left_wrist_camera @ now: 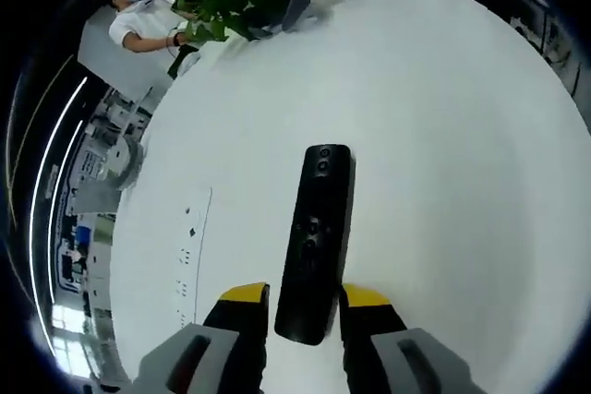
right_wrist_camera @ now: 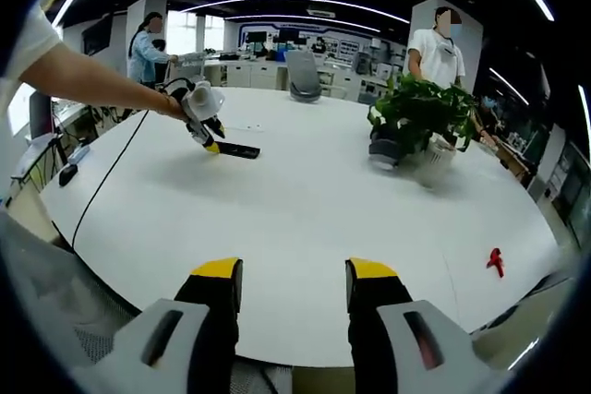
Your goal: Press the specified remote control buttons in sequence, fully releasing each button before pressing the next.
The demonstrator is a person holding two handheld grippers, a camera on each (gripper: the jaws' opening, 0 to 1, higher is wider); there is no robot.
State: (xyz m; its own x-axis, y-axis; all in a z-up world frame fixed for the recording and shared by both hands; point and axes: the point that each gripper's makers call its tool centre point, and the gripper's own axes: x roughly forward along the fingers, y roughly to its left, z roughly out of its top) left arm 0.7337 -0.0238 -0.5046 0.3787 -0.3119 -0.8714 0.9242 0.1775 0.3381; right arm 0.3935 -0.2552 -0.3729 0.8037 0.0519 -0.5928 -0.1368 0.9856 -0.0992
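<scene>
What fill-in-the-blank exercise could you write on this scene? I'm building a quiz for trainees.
1. The slim black remote control lies on the round ____ table.
2. Its near end sits between the yellow-tipped fingers of the ____ claw.
3. The right claw holds ____.
4. The small red object lies near the table's ____.

Missing words: white; left; nothing; edge

potted plant [right_wrist_camera: 417, 110], red clip [right_wrist_camera: 496, 260], office chair [right_wrist_camera: 303, 74]
</scene>
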